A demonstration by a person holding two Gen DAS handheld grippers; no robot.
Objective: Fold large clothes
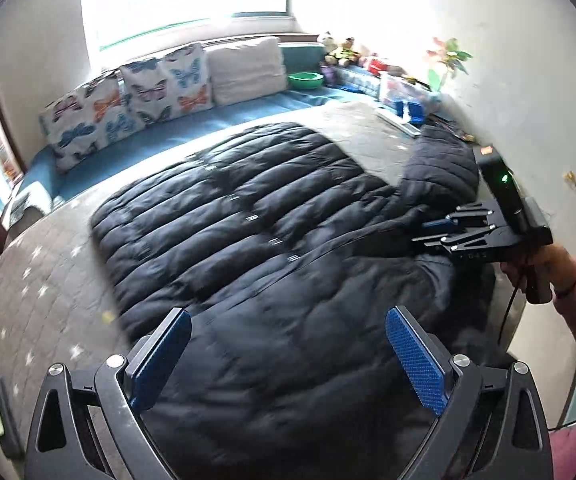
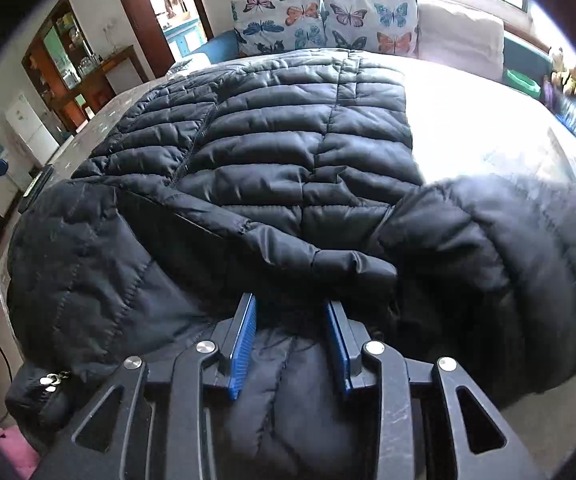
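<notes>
A large black quilted puffer jacket (image 1: pixel 247 216) lies spread on a grey bed; it also fills the right wrist view (image 2: pixel 288 140). My left gripper (image 1: pixel 288 344) is open and empty, hovering over the jacket's near end. My right gripper (image 2: pixel 290 312) is shut on a fold of the jacket's fabric, near its collar edge, with a sleeve (image 2: pixel 508 248) bunched to the right. The right gripper also shows in the left wrist view (image 1: pixel 436 232), at the jacket's right side.
The grey bed cover (image 1: pixel 47 280) surrounds the jacket. Butterfly pillows (image 1: pixel 127 100) and a white pillow (image 1: pixel 247 68) line a blue bench under the window. Toys, boxes and a green bowl (image 1: pixel 306 79) sit at the far right. A cabinet (image 2: pixel 67 60) stands left.
</notes>
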